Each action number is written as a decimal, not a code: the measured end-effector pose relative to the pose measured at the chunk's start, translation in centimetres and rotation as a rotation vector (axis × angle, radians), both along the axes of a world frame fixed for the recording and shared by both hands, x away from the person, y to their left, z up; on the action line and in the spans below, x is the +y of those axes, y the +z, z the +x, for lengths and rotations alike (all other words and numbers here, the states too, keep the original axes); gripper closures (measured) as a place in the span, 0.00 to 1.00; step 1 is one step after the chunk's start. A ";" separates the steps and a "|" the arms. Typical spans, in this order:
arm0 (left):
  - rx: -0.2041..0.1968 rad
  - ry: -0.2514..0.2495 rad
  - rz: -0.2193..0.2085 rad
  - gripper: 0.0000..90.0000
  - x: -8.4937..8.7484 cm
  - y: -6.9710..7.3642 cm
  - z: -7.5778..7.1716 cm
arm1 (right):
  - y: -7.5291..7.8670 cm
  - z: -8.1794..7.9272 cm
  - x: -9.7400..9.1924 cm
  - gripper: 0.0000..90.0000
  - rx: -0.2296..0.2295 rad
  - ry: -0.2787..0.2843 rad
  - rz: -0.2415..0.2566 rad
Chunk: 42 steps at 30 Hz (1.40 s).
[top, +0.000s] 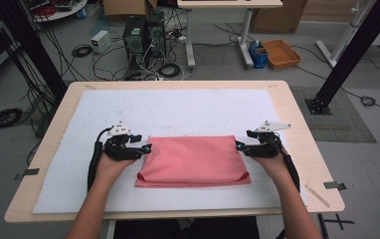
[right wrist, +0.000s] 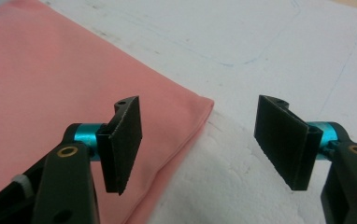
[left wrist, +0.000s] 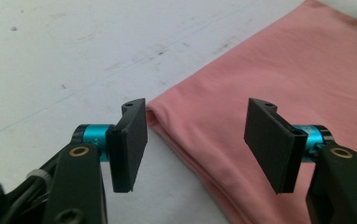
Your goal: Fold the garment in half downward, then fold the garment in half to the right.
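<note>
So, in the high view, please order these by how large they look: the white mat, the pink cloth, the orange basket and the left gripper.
1. white mat
2. pink cloth
3. left gripper and orange basket: these look alike, and the basket stands farther away, so unranked.

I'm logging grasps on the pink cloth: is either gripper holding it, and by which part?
Nothing is held. The left gripper and right gripper both stand open beside the far corners of the folded pink cloth.

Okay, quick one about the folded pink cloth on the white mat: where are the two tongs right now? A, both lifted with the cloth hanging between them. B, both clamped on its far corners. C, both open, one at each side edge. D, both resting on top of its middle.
C: the left tongs and right tongs stand open at either side of the flat folded pink cloth, gripping nothing.
</note>
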<state>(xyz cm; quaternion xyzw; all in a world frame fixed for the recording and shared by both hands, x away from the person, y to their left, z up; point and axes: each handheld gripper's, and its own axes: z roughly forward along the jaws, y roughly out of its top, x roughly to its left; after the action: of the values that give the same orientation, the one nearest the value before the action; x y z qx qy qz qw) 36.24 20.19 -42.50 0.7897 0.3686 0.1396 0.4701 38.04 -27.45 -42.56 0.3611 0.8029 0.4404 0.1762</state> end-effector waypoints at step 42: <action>0.105 -0.002 0.059 0.41 0.7 -2.5 -6.3 | 3.8 -1.8 1.8 0.23 -0.038 0.123 0.126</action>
<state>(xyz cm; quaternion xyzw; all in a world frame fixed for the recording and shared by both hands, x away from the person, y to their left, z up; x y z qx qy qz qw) 29.94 20.93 -44.99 0.8098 0.3877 0.1085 0.4268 36.26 -25.63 -38.72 0.3131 0.7907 0.5069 0.1407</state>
